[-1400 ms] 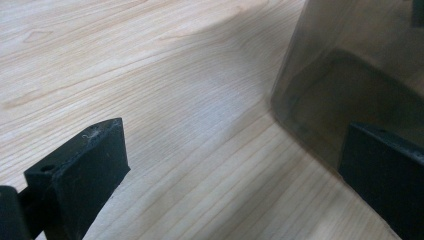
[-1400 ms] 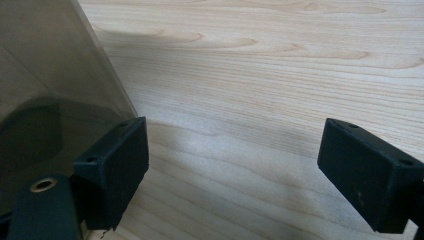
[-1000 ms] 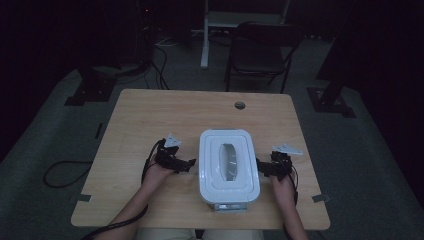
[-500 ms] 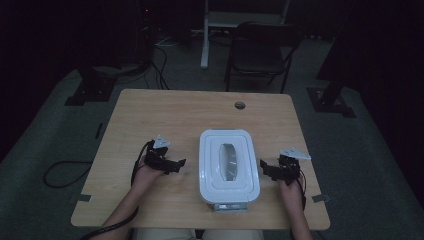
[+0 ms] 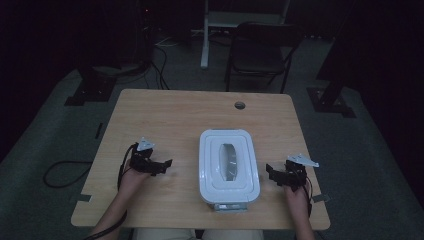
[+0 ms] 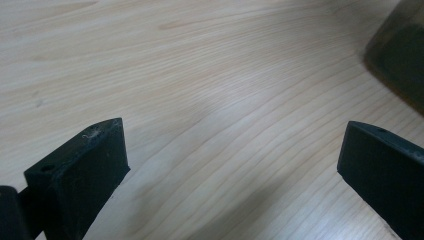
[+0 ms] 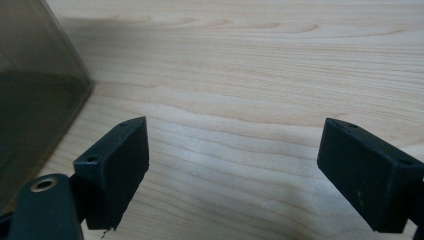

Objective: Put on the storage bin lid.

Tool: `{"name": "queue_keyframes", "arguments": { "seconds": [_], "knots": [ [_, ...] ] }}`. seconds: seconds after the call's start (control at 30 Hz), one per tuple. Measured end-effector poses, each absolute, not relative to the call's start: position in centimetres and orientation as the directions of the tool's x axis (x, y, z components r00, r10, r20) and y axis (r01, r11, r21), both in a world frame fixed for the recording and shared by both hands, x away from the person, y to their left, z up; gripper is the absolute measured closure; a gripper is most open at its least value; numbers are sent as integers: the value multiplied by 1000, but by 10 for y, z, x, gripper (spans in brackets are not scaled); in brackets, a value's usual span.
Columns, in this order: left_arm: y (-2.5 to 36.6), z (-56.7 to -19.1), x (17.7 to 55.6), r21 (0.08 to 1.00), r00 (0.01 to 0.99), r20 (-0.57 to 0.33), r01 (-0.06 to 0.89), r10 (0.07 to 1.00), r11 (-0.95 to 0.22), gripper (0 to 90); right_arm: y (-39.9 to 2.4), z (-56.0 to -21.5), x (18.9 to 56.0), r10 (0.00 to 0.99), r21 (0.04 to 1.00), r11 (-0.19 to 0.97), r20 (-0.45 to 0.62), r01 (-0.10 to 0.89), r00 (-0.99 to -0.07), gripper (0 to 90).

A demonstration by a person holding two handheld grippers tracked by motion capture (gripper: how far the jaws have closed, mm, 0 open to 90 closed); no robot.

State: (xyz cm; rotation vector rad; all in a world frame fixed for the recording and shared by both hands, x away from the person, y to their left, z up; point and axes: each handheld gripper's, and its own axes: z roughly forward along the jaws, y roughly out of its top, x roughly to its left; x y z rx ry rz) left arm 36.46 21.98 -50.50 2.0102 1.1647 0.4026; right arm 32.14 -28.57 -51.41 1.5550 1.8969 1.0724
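1. Near the front edge of the wooden surface (image 5: 165,115), a little right of its middle, sits a white lidded container (image 5: 228,165) with a clear oval window in its lid.
2. Its long side runs away from the person, and its near end lies close to the surface's front edge.
3. Left of the container, apart from it, the left gripper (image 5: 163,165) is held low over the surface by the person's left hand (image 5: 131,176), pointing toward the container.
4. Its jaws are spread wide, with bare wood between them in the left gripper view, where the container's dark wall (image 6: 400,65) shows at the upper right corner.
5. Right of the container, just beside it but not touching, the right gripper (image 5: 271,174) points back toward it.
6. Its jaws are also spread wide over bare wood, and the container's translucent wall (image 7: 35,95) rises at the left of the right gripper view.
7. Beyond the container, a small round hole (image 5: 240,105) sits near the surface's far edge, and a dark chair (image 5: 260,47) stands on the floor behind.
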Motion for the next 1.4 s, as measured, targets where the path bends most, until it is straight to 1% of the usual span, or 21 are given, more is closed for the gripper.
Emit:
{"name": "queue_keyframes", "arguments": {
  "seconds": [0.17,0.4,0.47,0.5,0.53,0.73,0.87,0.97,1.0,1.03,1.07,1.1,1.13,1.17,1.23,1.33,1.4],
  "knots": [
    [232,-507,358,747,509,-89,603,856,-281,6,-290,-515,318,961,801,30,142,598,-238,133],
    [249,-510,350,741,471,-90,620,878,-256,6,-293,-517,314,970,794,48,107,606,-217,132],
    [259,-511,346,736,438,-90,635,895,-237,6,-298,-517,311,976,796,42,97,604,-195,132],
    [259,-511,346,736,438,-90,635,895,-237,6,-298,-517,311,976,796,42,97,604,-195,132],
    [266,-512,343,734,417,-96,643,904,-219,6,-300,-516,309,981,805,43,79,592,-178,132],
    [279,-512,337,738,375,-104,650,921,-181,7,-308,-513,307,986,807,38,66,590,-155,133],
    [285,-510,332,737,348,-87,653,933,-175,6,-315,-515,305,989,799,40,54,600,-137,133],
    [294,-510,329,728,270,-94,675,958,-119,6,-320,-518,304,994,789,36,33,613,-101,133],
    [294,-510,329,728,270,-94,675,958,-119,6,-320,-518,304,994,789,36,33,613,-101,133],
    [299,-511,327,719,234,-85,688,968,-103,6,-322,-520,305,995,780,26,37,625,-88,133],
    [299,-511,327,719,234,-85,688,968,-103,6,-322,-520,305,995,780,26,37,625,-88,133],
    [303,-512,326,711,200,-78,698,977,-86,6,-324,-522,305,997,768,31,26,640,-79,133],
    [303,-512,326,711,200,-78,698,977,-86,6,-324,-522,305,997,768,31,26,640,-79,133],
    [309,-513,324,706,171,-76,705,982,-68,6,-324,-525,305,997,757,35,15,653,-71,133],
    [313,-514,322,704,155,-78,708,985,-55,6,-326,-527,306,998,745,31,16,667,-64,136],
    [318,-514,321,697,127,-84,716,988,-33,6,-326,-527,306,998,744,27,18,668,-61,137],
    [327,-516,317,690,86,-81,724,993,-7,6,-326,-528,309,998,726,26,23,687,-63,136]
  ]
}}
